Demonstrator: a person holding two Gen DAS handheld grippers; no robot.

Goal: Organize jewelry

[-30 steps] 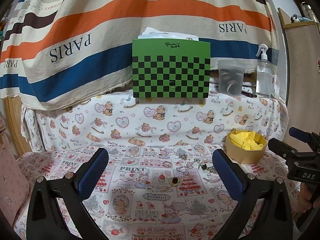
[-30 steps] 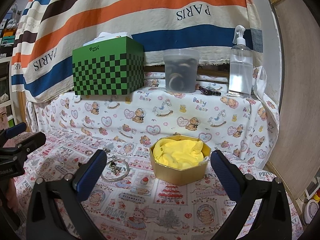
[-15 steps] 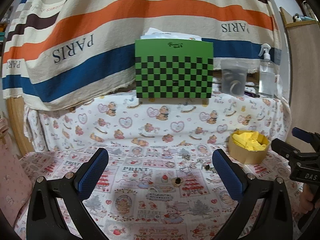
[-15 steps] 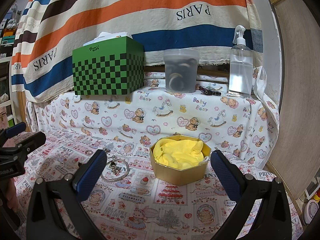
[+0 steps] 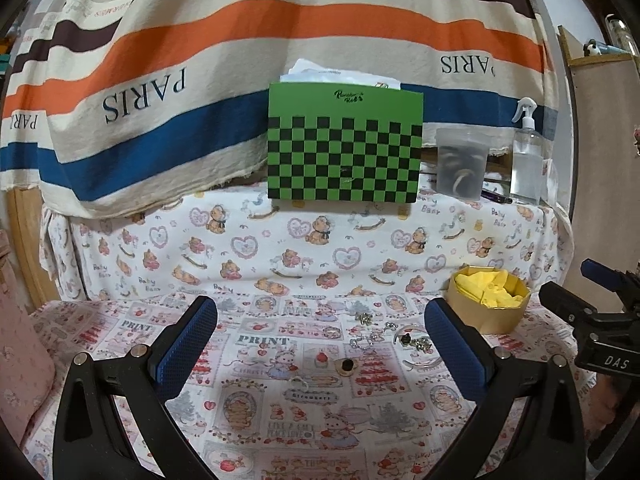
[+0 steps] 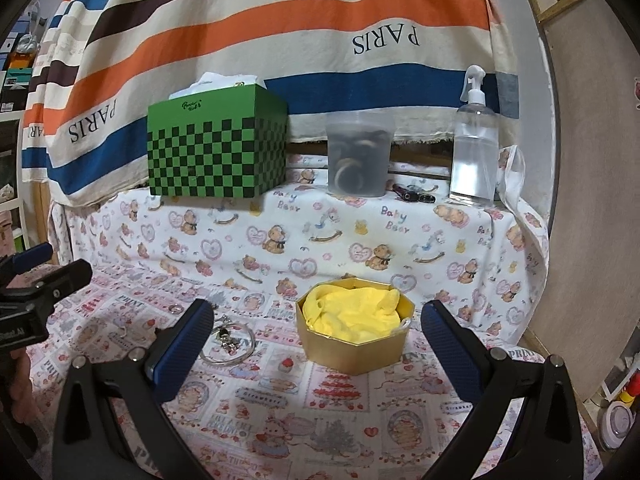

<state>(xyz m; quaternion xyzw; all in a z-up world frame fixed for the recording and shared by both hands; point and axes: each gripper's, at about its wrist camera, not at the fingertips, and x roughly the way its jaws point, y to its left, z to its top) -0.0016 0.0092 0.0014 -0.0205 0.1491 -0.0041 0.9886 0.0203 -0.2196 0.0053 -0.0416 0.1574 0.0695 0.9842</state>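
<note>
We hold the left gripper [image 5: 320, 336] above the printed cloth [image 5: 280, 408], jaws spread wide with nothing between the blue pads [image 5: 184, 344]. The right gripper [image 6: 316, 344] is spread just as wide and also holds nothing; its pads [image 6: 448, 348] flank the gold box [image 6: 356, 344], which sits on the cloth ahead of them, lined with yellow tissue [image 6: 352, 312].

The jewelry lies loose on the cloth, left of the box. In the left view we see a small round piece with a dark centre [image 5: 347, 365] between the pads, a cluster of chain and charms [image 5: 372, 334] beyond it, and a bangle [image 5: 416, 346] near the right pad. In the right view the bangle [image 6: 228, 344] with its charms lies just beside the left pad, and a small ring [image 6: 175, 309] lies farther left.

On the raised shelf behind stand a green checkered box [image 6: 216, 144], a cloudy tub [image 6: 358, 156] and a spray bottle [image 6: 474, 144], under a striped drape [image 5: 240, 40].
</note>
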